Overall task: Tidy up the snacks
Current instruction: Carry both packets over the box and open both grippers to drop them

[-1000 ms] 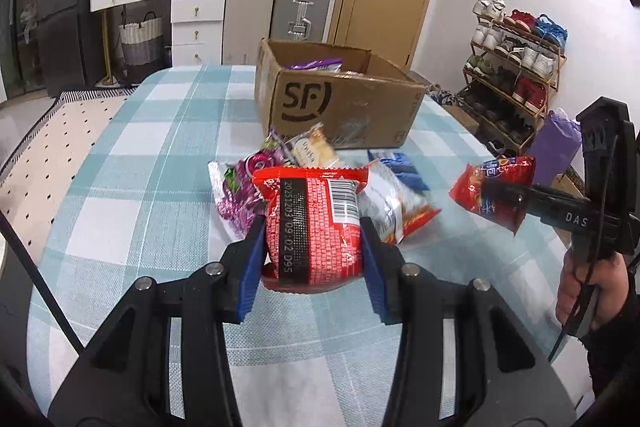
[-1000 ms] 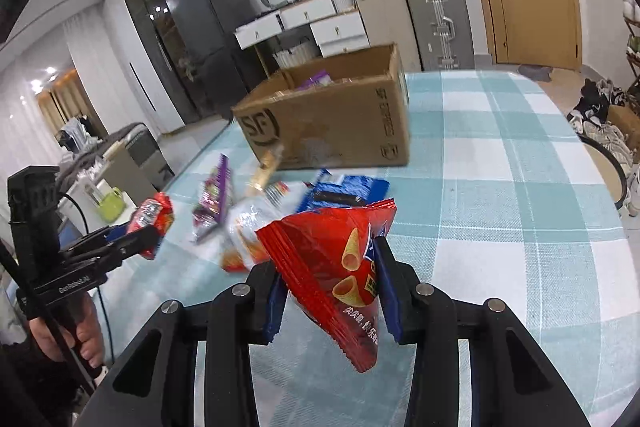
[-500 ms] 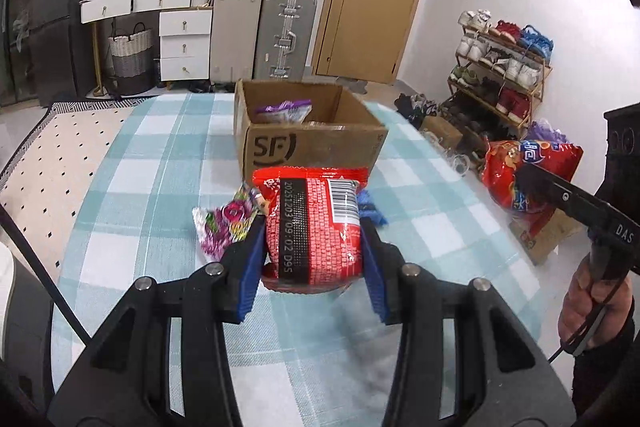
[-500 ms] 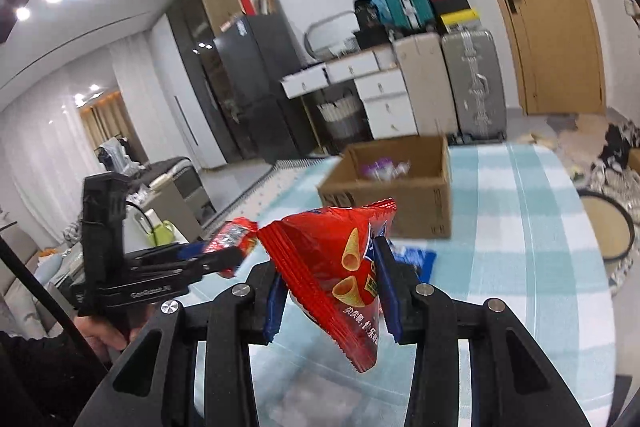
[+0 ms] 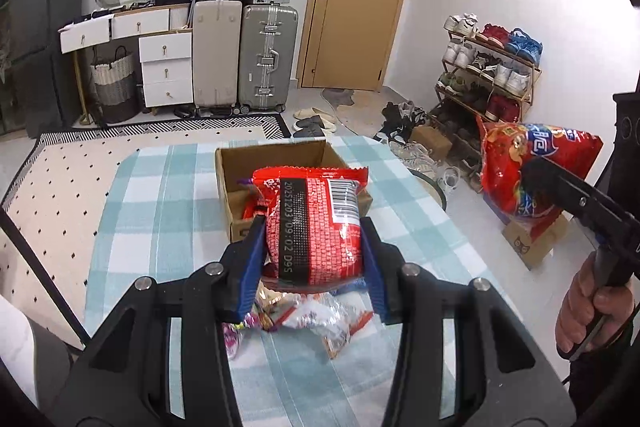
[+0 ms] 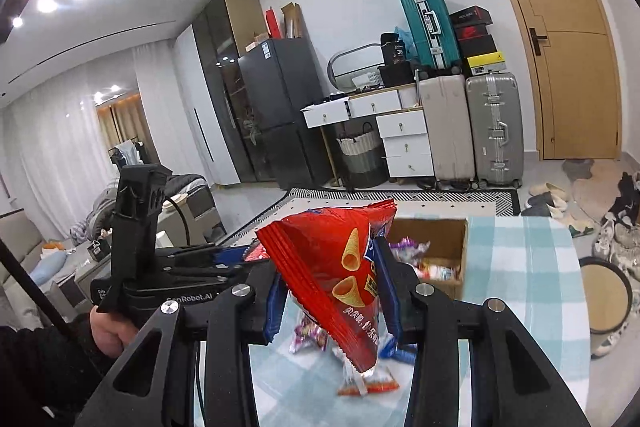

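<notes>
My left gripper [image 5: 312, 259] is shut on a red snack packet [image 5: 316, 223] with a black date strip and a barcode, held high above the table. Behind the packet sits the open cardboard box [image 5: 240, 163], a few snacks showing inside. My right gripper [image 6: 332, 291] is shut on a red bag of cone crisps [image 6: 340, 267], which hangs tilted between the blue pads. The same red bag [image 5: 532, 171] and the right gripper [image 5: 532, 179] appear at the right edge of the left wrist view. Loose snack packets [image 5: 320, 319] lie on the checked tablecloth below both grippers.
The table with the teal and white checked cloth [image 5: 160, 211] ends at a round edge on the right. A shoe rack [image 5: 488, 79], suitcases [image 5: 268, 55] and a drawer unit [image 5: 164, 63] stand beyond it. A round stool [image 6: 604, 291] stands beside the table.
Both grippers have risen well above the table with their packets still held. The box and loose snacks now look smaller and lower in both views.
</notes>
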Demonstrator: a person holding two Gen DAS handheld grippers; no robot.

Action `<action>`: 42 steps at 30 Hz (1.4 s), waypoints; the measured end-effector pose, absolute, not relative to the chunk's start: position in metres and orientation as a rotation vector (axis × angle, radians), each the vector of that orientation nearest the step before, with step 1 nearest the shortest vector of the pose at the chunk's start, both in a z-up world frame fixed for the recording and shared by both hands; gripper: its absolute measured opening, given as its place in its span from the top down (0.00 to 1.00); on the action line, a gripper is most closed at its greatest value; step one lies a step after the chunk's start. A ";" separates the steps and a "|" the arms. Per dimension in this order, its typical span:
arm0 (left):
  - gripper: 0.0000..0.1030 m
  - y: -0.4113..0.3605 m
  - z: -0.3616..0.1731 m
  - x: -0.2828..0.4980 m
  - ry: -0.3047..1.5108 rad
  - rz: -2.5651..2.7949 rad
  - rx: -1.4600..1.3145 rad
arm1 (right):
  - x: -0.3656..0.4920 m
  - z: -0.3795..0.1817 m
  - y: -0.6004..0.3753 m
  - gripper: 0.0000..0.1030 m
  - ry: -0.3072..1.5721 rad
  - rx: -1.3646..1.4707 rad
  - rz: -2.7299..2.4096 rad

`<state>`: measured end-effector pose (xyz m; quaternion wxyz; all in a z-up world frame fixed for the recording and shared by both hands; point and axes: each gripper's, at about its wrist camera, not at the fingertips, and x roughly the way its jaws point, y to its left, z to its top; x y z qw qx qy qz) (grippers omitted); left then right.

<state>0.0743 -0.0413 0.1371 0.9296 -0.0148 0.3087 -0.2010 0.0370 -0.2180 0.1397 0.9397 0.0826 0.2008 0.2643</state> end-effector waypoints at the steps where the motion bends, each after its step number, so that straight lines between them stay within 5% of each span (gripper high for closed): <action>1: 0.60 -0.043 0.143 0.081 0.631 -0.410 -0.026 | 0.042 0.144 -0.217 0.61 0.410 0.169 0.540; 18: 0.60 -0.058 0.168 0.226 0.718 -0.385 -0.034 | 0.180 0.163 -0.220 0.61 0.466 0.172 0.488; 42: 0.60 -0.090 0.041 0.359 0.898 -0.398 0.012 | 0.327 0.045 -0.223 0.61 0.684 0.167 0.414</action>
